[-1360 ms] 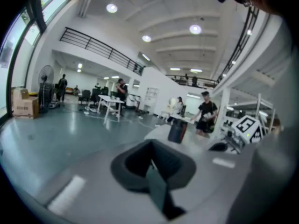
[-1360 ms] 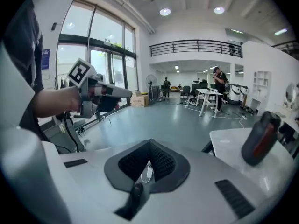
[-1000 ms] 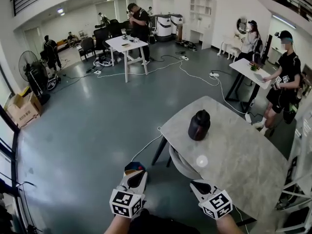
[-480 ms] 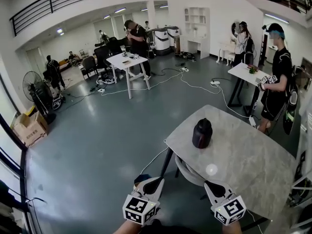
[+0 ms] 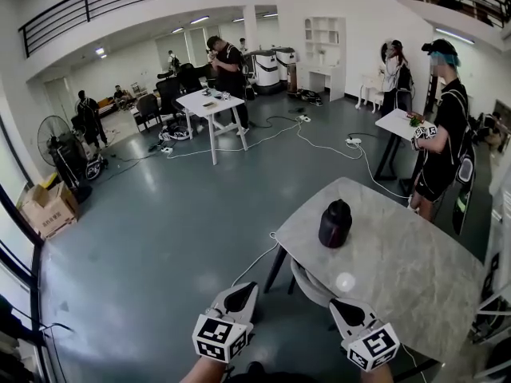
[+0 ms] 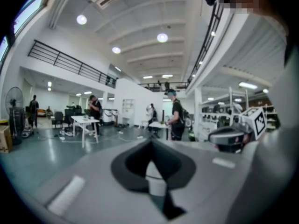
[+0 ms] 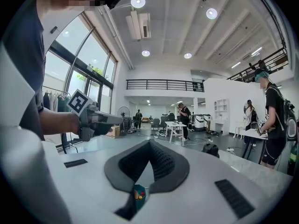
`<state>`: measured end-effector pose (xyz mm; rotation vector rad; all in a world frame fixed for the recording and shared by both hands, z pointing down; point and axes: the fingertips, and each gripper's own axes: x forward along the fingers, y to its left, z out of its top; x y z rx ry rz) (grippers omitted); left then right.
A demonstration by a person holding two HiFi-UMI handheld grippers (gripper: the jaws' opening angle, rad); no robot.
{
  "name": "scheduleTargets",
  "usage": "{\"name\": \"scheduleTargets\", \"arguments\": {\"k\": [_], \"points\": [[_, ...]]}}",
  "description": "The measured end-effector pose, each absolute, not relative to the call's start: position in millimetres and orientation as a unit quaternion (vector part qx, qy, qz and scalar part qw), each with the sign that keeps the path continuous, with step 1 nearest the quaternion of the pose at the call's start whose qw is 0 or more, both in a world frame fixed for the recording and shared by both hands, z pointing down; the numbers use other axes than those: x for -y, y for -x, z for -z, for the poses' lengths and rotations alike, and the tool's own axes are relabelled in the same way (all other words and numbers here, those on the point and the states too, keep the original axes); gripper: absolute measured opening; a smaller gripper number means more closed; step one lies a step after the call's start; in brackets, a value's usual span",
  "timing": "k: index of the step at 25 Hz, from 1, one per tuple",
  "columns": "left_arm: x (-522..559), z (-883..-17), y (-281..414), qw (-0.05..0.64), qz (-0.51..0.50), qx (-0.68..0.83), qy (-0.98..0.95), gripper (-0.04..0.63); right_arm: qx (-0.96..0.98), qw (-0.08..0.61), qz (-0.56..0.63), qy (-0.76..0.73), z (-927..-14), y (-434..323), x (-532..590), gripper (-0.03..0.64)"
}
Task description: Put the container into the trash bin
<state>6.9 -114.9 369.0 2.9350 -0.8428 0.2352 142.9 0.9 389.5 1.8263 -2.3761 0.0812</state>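
While the fingers of the left gripper [image 5: 247, 287] and right gripper [image 5: 335, 303] are closed and empty, we list the container [image 5: 335, 223] upright on the worktop [image 5: 415, 270], well ahead, nearer the right.

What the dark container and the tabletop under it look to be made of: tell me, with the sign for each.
The dark container: probably moulded plastic, dark and slightly glossy. It has a rounded body, a lidded top and soft highlights, though the material is not certain at this distance.
The tabletop: grey with pale veining and a smooth, semi-polished finish that mirrors a ceiling light. It could be stone or a stone-look laminate.
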Motion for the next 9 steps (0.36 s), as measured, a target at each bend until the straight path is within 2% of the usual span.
{"name": "scheduleTargets", "arguments": {"k": [9], "points": [[113,-375,12,0.053,-0.079,0.285,-0.954,0.009,0.798,0.080,-0.036,-0.596,-394,-129,-2,-0.009]]}}
